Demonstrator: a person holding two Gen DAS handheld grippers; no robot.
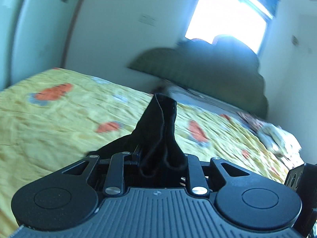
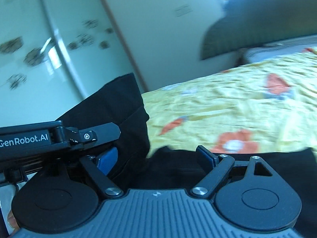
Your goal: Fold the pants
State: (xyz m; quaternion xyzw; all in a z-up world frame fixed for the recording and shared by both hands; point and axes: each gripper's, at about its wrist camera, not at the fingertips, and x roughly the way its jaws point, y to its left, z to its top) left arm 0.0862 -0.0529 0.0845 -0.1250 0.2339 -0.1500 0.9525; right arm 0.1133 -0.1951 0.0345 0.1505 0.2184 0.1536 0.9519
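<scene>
The black pants (image 1: 160, 130) are bunched between the fingers of my left gripper (image 1: 158, 158), which is shut on them; a fold of the cloth stands up in front of the camera above the yellow bed cover (image 1: 49, 123). In the right wrist view my right gripper (image 2: 158, 154) is open, its blue pads (image 2: 108, 158) wide apart, with black pants cloth (image 2: 178, 170) lying between and under them. My left gripper (image 2: 59, 136) shows at the left of that view, holding a hanging part of the pants (image 2: 122, 103).
The bed has a yellow cover with orange flowers (image 2: 227, 103). A dark green quilt (image 1: 208, 69) is piled at the head under a bright window (image 1: 227, 13). White wardrobe doors (image 2: 49, 39) stand beside the bed. A light bundle (image 1: 277, 136) lies at the right.
</scene>
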